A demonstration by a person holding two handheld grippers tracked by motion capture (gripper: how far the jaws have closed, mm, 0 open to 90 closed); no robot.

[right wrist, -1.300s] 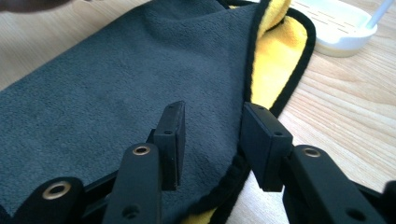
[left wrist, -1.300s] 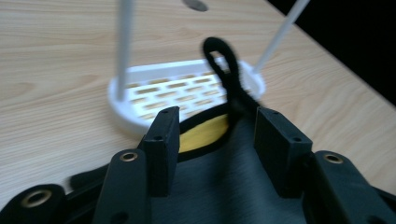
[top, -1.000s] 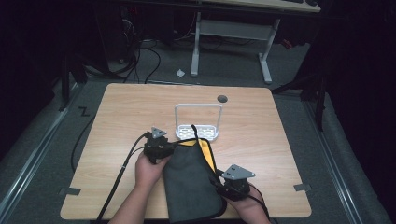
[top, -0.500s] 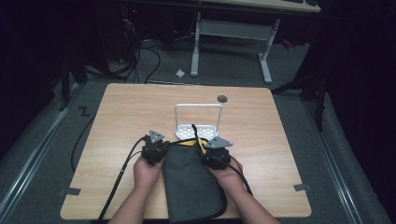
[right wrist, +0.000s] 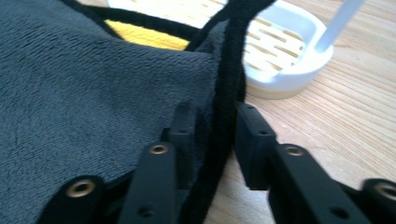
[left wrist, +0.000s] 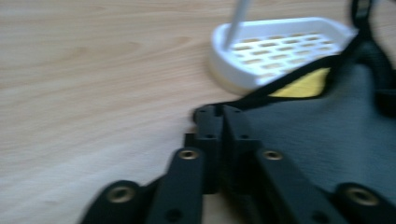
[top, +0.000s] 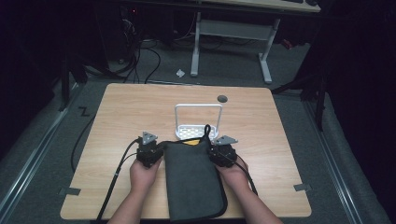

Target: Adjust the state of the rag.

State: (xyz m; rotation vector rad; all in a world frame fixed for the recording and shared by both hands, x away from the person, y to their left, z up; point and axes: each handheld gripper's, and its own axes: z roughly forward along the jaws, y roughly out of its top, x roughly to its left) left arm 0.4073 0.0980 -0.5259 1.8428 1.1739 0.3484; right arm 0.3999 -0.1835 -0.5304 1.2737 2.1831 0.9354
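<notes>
A dark grey towel (top: pixel 194 179) with black edging lies lengthwise on the wooden surface (top: pixel 116 116), its near end at the surface's near edge and its far end touching a white perforated rack (top: pixel 198 126). A yellow patch (right wrist: pixel 140 35) shows at that far end, under the folded grey layer. The left tool (top: pixel 156 150) sits at the towel's far left corner; in the left gripper view its jaws have just been opening, yet they stand almost together, and the blur hides whether the black hem is pinched between them. The right tool (top: pixel 215 151) sits at the towel's far right corner; its jaws have just been opening, spread on either side of the black hem (right wrist: pixel 229 93), the left pad against the cloth and the right pad clear of it. Beyond the rack, a small dark disc (top: pixel 222 98) lies near the surface's far edge.
</notes>
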